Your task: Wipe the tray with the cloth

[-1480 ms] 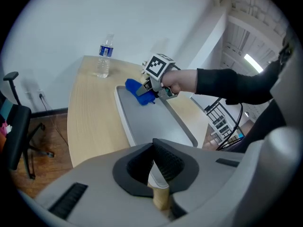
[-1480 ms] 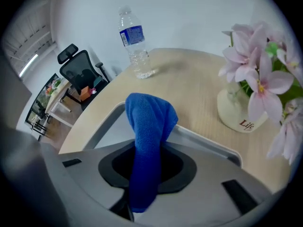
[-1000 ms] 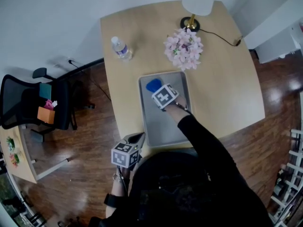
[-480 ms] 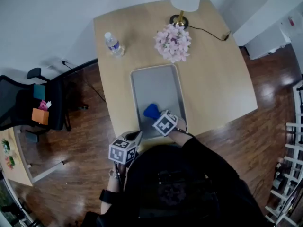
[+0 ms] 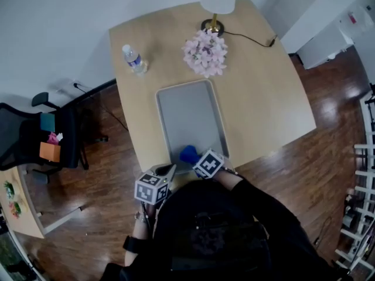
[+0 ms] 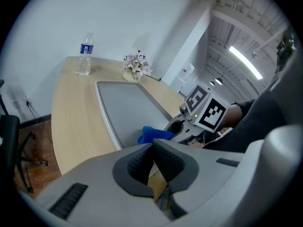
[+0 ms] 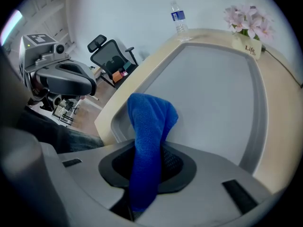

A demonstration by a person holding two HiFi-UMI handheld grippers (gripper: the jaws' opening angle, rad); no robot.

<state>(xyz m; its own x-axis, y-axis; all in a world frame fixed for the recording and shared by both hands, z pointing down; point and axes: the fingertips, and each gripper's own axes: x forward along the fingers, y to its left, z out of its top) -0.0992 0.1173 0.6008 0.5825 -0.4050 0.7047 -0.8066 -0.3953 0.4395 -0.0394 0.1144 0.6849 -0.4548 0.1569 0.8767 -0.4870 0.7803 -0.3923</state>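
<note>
Here, in the head view, the blue cloth (image 5: 188,153) is held at the near end of the tray (image 5: 181,107) by the right gripper (image 5: 193,158), in the left gripper view the left gripper (image 6: 152,148) is closed together — seemingly empty — in the right gripper view the cloth is clamped between the jaws.

Soft, even light is spread over every view, and no hard shadows are cast. A ceiling strip light (image 6: 244,60), up and to the right beyond the left gripper (image 6: 152,146), is blown out to white. Pale glare is thrown on the dark wooden floor (image 5: 329,107), far to the right of the right gripper (image 7: 147,167). Both gripper views are strongly bowed at the edges and closed in by black corners. The cloth (image 7: 149,122) in the right gripper's jaws is rendered sharp, while the nearest housing is softened. The head view is slightly grainy.
</note>
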